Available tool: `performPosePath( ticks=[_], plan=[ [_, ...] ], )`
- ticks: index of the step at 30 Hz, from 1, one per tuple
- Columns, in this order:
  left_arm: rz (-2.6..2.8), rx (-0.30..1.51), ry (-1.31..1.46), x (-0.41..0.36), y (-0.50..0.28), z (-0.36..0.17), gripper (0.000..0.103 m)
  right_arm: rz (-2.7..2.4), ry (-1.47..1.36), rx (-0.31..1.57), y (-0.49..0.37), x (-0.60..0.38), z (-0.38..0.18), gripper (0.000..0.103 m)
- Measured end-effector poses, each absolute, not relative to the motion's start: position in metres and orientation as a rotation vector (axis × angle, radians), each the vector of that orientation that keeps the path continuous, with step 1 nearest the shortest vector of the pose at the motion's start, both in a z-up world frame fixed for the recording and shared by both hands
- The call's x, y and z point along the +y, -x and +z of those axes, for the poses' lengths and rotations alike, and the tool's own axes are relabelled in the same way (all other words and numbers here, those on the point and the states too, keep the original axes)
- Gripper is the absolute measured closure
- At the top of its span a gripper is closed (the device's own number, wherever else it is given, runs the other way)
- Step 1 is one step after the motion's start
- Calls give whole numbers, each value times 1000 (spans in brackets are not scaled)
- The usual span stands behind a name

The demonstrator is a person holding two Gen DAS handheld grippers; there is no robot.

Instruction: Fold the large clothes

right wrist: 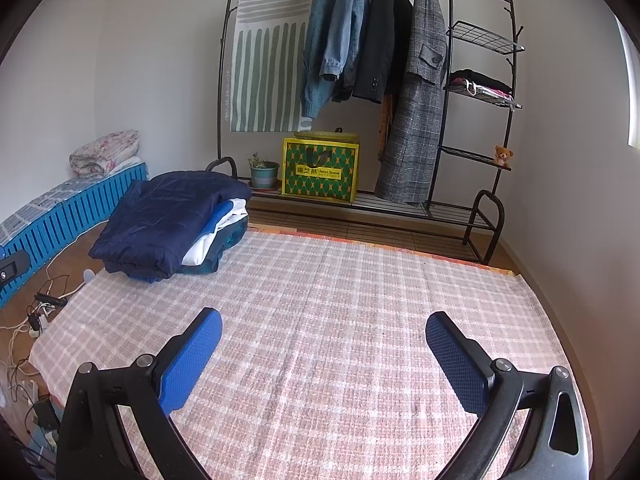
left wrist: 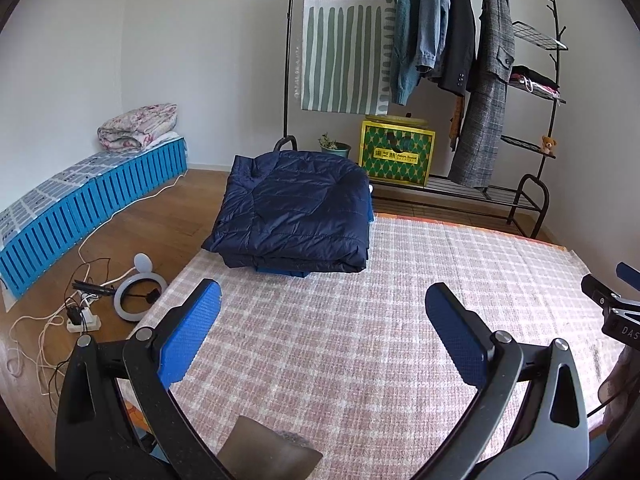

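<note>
Where clothes pile, navy jacket [left wrist: 294, 210] (puffy) lies folded.

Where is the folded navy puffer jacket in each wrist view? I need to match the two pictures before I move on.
Left wrist view: the navy puffer jacket lies upper centre, on top of a pile at the far edge of the checked mat.
Right wrist view: the navy puffer jacket lies left of centre, on the same pile.
Shared landmark: the yellow-green box under the clothes rack.

left gripper [left wrist: 322, 302] and right gripper [right wrist: 323, 328]: each 2 black curved arms, silver pivot screws, blue dimpled pads [right wrist: 192, 360].
</note>
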State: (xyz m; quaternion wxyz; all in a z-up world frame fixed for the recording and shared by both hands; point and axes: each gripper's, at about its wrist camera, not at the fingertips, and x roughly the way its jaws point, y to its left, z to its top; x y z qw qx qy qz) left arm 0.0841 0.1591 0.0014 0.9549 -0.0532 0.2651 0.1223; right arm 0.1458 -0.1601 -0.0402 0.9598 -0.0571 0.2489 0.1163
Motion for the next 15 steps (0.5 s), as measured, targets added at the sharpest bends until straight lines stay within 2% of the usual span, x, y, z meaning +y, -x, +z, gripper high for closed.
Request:
performPosePath(
  ticks=[15],
  plan=[
    [254,544,100,152,-84,-6,0,244,122,509,-144,-159,-43,0]
  ],
)
